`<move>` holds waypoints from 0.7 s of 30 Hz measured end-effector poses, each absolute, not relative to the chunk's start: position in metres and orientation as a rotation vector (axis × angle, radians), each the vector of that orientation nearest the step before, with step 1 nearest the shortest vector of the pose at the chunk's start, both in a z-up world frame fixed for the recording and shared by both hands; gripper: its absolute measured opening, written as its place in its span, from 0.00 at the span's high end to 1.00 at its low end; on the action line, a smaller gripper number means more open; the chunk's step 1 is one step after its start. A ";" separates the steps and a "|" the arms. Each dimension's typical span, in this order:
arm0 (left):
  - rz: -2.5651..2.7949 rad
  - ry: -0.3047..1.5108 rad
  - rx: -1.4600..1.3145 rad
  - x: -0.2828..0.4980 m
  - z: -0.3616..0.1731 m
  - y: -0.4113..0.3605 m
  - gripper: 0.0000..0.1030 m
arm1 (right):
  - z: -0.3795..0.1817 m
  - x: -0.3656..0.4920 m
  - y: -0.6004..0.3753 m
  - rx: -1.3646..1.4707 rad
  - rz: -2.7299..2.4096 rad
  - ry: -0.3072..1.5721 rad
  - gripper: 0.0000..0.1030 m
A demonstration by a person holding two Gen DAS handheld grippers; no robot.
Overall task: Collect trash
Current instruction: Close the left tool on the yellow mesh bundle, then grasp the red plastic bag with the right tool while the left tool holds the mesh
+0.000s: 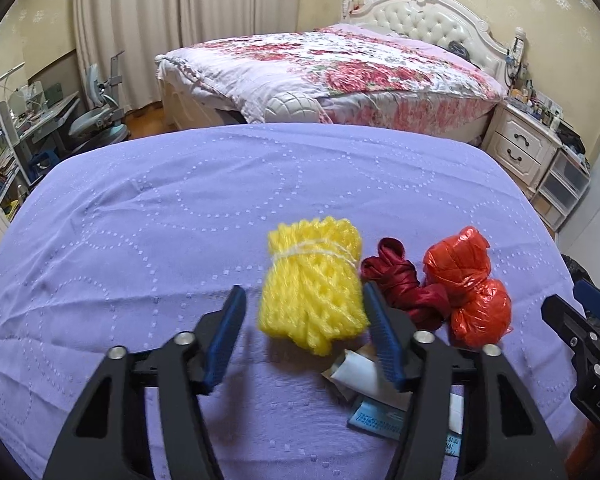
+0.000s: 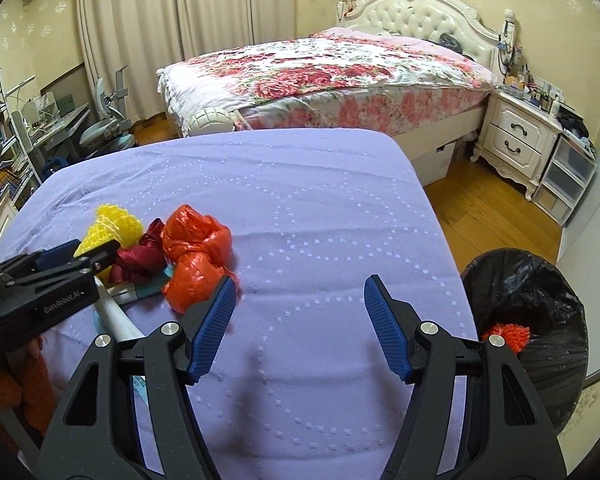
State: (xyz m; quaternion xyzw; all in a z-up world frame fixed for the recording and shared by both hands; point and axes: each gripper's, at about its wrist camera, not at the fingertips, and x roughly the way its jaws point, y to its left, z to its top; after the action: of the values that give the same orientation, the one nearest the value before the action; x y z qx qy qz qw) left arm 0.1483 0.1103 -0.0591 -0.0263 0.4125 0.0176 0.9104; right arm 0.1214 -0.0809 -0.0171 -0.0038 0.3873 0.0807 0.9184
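1. Trash lies in a small heap on the purple-clothed surface (image 1: 140,200), toward its near edge. We work across it from left to right.
2. Our left claw (image 1: 304,336) is spread wide and holds nothing. Its blue pads (image 1: 224,340) flank the yellow foam net (image 1: 312,280), which sits between them and a little ahead. We cannot tell whether the right pad touches the net.
3. Just right of the net lies the dark red ribbon bundle (image 1: 400,284), touching the knotted orange plastic bag (image 1: 468,284). Under the claw's right finger we see a white paper roll (image 1: 360,372) and a flat printed packet (image 1: 376,420).
4. Our right claw (image 2: 300,328) is also spread and empty, over bare cloth, with the orange bag just beyond its left pad.
5. At the far right, on the floor beside the surface, stands the bin with a black liner (image 2: 540,280). 1 orange-red foam piece (image 2: 508,336) lies inside it.
6. Risks as we judge them: the net is soft and springy, so a shallow pinch could let it slip out on the way to the bin. Closing may also catch the ribbon or drag the paper roll, scattering the heap. The 2 claws are close, so both reaching in together could knock them against each other.
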 end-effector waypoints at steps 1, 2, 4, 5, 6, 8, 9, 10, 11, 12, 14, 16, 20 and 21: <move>0.031 0.853 -0.046 0.148 -0.060 0.109 0.53 | -0.017 0.122 -0.080 -0.009 0.170 0.795 0.37; 0.032 0.846 -0.036 0.147 -0.060 0.108 0.54 | -0.017 0.123 -0.077 -0.011 0.175 0.796 0.37; 0.029 0.839 -0.025 0.147 -0.059 0.108 0.56 | -0.017 0.122 -0.073 -0.014 0.185 0.796 0.37; 0.028 0.836 -0.025 0.147 -0.059 0.109 0.56 | -0.017 0.123 -0.070 -0.015 0.192 0.797 0.37; 0.029 0.833 -0.030 0.145 -0.058 0.110 0.57 | -0.017 0.123 -0.068 -0.016 0.197 0.798 0.37; 0.031 0.826 -0.043 0.143 -0.055 0.114 0.57 | -0.018 0.124 -0.063 -0.023 0.208 0.800 0.37; 0.033 0.821 -0.049 0.140 -0.054 0.117 0.57 | -0.018 0.124 -0.061 -0.025 0.212 0.801 0.37; 0.035 0.818 -0.052 0.139 -0.053 0.119 0.57 | -0.018 0.124 -0.058 -0.028 0.218 0.802 0.37; 0.037 0.814 -0.055 0.138 -0.051 0.121 0.57 | -0.018 0.125 -0.055 -0.030 0.224 0.804 0.37; 0.042 0.808 -0.057 0.135 -0.050 0.124 0.57 | -0.019 0.126 -0.051 -0.033 0.228 0.804 0.37; 0.053 0.802 -0.062 0.133 -0.048 0.131 0.57 | -0.019 0.128 -0.045 -0.041 0.237 0.805 0.37; 0.065 0.797 -0.073 0.128 -0.047 0.139 0.57 | -0.021 0.131 -0.039 -0.048 0.243 0.809 0.37; 0.086 0.796 -0.086 0.120 -0.046 0.153 0.57 | -0.027 0.139 -0.030 -0.064 0.250 0.827 0.37; 0.092 0.796 -0.088 0.117 -0.047 0.156 0.57 | -0.029 0.141 -0.028 -0.068 0.250 0.831 0.37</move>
State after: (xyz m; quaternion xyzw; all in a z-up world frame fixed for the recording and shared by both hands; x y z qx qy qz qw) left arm 0.1172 0.1560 -0.0467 -0.0426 0.3875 0.0447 0.9198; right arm 0.1406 -0.0277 -0.0294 -0.0331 0.4027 0.1213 0.9067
